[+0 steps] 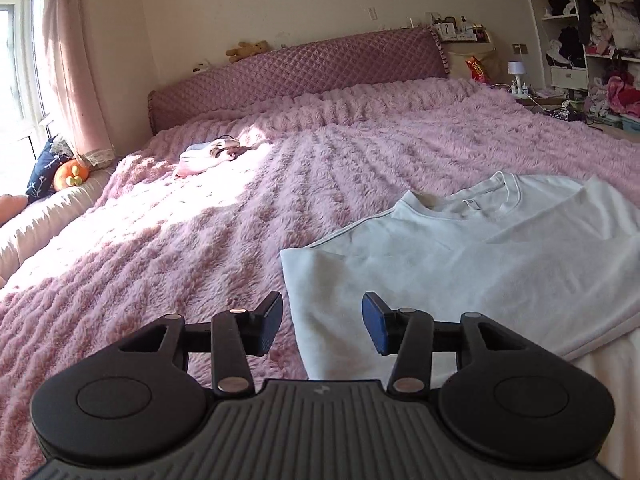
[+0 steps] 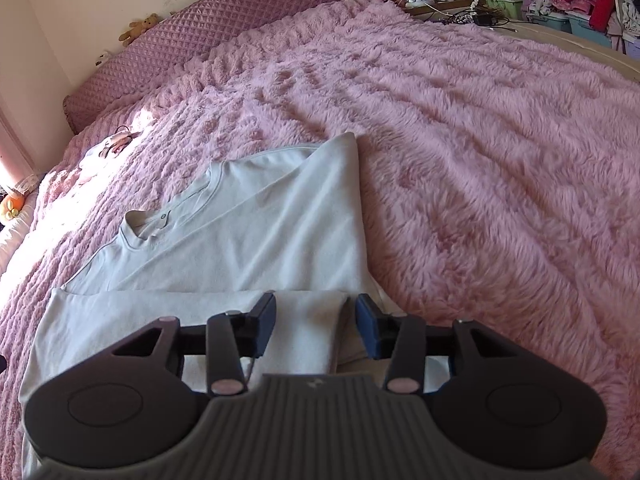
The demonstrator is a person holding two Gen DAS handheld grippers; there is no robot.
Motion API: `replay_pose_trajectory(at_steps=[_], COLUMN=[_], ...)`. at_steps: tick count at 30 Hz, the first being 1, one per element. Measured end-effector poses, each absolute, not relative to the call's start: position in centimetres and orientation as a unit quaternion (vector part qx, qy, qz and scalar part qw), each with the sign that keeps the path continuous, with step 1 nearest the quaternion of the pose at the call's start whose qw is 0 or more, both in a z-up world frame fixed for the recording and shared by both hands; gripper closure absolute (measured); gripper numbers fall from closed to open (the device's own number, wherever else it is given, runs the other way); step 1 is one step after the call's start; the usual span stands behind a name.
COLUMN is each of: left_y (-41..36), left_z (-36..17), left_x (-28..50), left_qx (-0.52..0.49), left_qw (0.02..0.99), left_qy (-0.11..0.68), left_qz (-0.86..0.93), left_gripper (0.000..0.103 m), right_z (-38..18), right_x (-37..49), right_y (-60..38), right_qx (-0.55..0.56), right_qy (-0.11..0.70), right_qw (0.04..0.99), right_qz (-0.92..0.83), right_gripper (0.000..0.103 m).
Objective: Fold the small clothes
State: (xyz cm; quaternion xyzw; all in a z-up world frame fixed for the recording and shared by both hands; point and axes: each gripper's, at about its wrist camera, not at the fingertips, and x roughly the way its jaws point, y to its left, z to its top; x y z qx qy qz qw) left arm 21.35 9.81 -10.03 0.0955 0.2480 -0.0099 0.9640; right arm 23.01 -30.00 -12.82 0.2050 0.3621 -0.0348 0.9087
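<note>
A white T-shirt [image 1: 460, 256] lies partly folded on the pink fluffy blanket [image 1: 200, 220], collar toward the headboard. In the left wrist view my left gripper [image 1: 322, 326] hovers open above the shirt's near left corner, nothing between its pads. The right wrist view shows the same shirt [image 2: 248, 236] with one side folded in and a folded band across its near end. My right gripper [image 2: 316, 328] stands open over the right end of that band; the cloth lies below the gap, and the pads do not press on it.
A small pile of pale clothes [image 1: 208, 154] lies in the sunlit patch near the purple quilted headboard [image 1: 300, 68]. Open shelves with clothes [image 1: 592, 32] stand at the right. The blanket [image 2: 500, 180] stretches bare to the right of the shirt.
</note>
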Motion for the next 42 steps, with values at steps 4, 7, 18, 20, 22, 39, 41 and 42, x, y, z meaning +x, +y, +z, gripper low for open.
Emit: replay_pose_trajectory(at_steps=[4,7,18,20,22,39,41,42], left_y=[11.1,12.1,14.0,13.6,13.3,10.0,10.4,10.8], left_z=[-11.9,-13.7,-10.9,-8.9,-7.2,-6.8,-7.5,-7.8], left_x=[24.2,25.3,21.8,20.0,17.8,3.2,2.0,1.6], left_qx=[0.0,-0.025,-0.068,-0.069,-0.076,-0.115,-0.112,-0.115], left_qw=[0.956,0.944,0.945,0.949,0.95,0.902,0.897,0.896], left_qy=[0.293,0.328,0.319,0.307,0.301,0.41,0.423,0.426], left_qz=[-0.011,0.024,0.007,-0.005,-0.02,-0.068,-0.057,-0.055], left_gripper=[0.049,0.049,0.044,0.044,0.043,0.016,0.015,0.015], right_z=[-13.0,-12.5,-10.9,-9.5,-7.7,-2.9,-3.5,-3.8], right_x=[23.1,22.6,20.5,19.5,17.9,1.1,-0.8,-1.8], right_y=[-30.1,-29.9,-30.9,-30.4,-29.6,-24.2,-24.3,-24.4], right_qx=[0.218,0.2,0.193,0.161,0.13,0.015,0.005,0.001], right_qy=[0.357,0.346,0.359,0.359,0.359,0.339,0.346,0.351], right_qw=[0.907,0.915,0.911,0.917,0.923,0.94,0.938,0.936], right_qz=[-0.039,-0.058,-0.061,-0.059,-0.05,0.02,0.025,0.028], right_gripper=[0.103,0.103,0.08,0.08,0.079,0.045,0.044,0.043])
